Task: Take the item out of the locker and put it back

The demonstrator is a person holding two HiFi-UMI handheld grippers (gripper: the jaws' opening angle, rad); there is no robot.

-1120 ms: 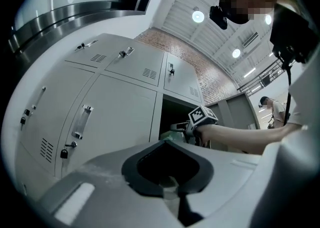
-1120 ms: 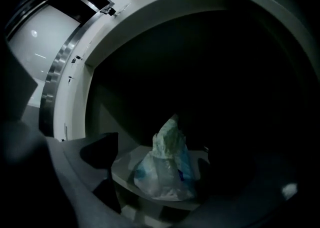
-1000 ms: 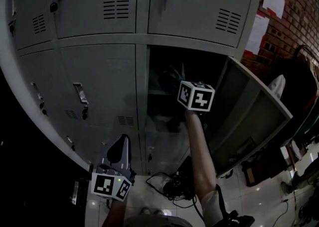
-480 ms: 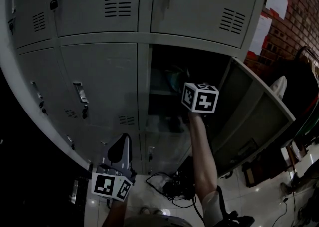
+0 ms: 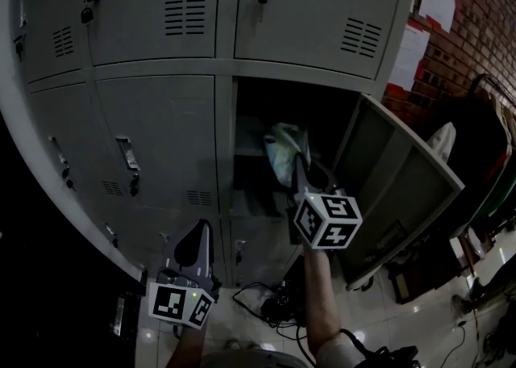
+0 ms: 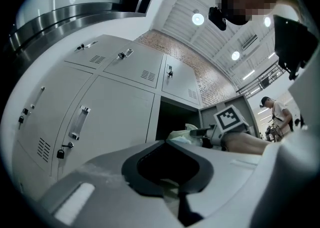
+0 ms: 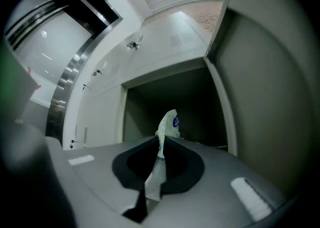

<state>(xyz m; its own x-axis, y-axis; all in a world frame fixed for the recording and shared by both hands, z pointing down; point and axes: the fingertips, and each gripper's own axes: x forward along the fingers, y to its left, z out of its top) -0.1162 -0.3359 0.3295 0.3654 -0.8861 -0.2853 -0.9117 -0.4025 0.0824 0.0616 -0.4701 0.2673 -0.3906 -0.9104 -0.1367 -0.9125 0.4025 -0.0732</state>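
My right claw (image 5: 300, 166) is clamped shut on a thin white plastic bag (image 5: 282, 148), held at the mouth of the open locker (image 5: 330, 116). My left claw (image 5: 196, 237) hangs low by the closed locker doors (image 5: 161, 132), jaws together, empty.
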